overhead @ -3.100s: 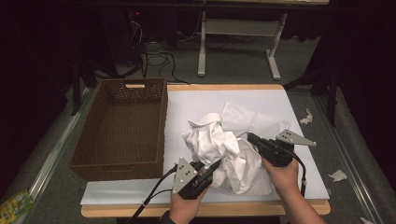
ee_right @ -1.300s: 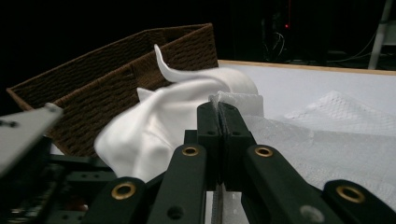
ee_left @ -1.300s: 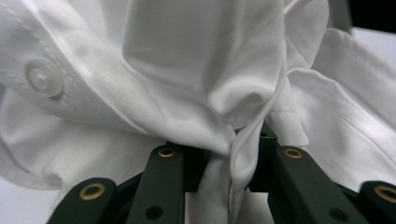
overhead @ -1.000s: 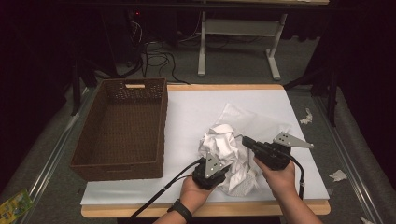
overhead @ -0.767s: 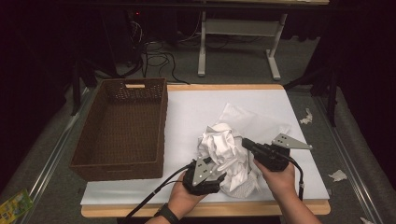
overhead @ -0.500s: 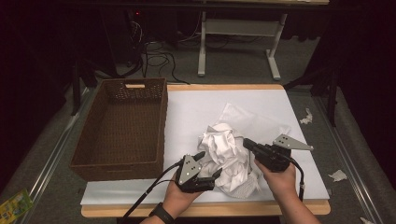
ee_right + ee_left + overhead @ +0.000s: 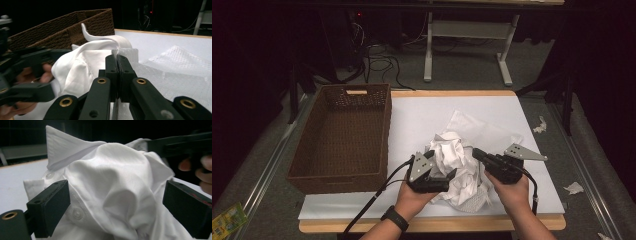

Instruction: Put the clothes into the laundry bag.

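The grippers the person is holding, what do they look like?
Both are black. The left gripper and the right gripper each carry a grey three-cornered plate on top and trail a black cable. Brass-coloured rivets join the right one's arms. A black wristband is on the left wrist.

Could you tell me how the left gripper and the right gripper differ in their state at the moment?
The left gripper has its jaws spread wide on either side of a bulge of the white shirt, while the right gripper has its jaws pressed together on a strip of clear mesh bag. Both are black, hand-held, and low at the bundle.
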`<state>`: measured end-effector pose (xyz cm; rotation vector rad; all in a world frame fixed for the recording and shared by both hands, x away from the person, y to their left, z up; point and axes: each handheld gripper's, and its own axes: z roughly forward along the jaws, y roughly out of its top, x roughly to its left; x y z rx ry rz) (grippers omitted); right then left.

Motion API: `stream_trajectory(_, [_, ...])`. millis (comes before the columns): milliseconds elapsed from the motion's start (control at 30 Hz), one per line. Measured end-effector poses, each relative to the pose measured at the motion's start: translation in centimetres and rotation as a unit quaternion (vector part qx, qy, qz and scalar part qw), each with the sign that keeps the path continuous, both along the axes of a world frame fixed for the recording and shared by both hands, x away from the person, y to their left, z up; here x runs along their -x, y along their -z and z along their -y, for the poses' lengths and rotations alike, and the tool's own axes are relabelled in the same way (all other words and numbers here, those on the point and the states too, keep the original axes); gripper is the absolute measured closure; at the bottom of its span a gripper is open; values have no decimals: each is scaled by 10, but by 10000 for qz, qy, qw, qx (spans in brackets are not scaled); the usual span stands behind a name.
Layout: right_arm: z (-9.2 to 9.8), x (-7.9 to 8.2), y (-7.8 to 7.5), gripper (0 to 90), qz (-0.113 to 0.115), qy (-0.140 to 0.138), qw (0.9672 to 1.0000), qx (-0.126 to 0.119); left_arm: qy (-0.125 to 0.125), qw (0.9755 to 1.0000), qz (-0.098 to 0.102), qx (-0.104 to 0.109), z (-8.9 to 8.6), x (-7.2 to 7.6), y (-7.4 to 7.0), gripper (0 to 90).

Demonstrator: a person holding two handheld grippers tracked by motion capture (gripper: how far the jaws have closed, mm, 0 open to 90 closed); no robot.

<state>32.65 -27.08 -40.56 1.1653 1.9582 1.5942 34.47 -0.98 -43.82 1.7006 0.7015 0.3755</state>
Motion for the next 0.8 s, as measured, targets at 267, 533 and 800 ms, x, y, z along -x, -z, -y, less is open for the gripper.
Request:
stream_trajectory(267, [1,-1,2,893,-21,-4,10000,12,239,9994,-33,-262,12,-6,10,677])
stream_trajectory(533, [0,-2,2,894,-33,37,10000,70,550,9981,174,-228,-1,22,6,847])
stream_trajectory(800, [-2,-10,2,894,-88,122,9999,38,1065,9931,166,-468,1,47,9,851])
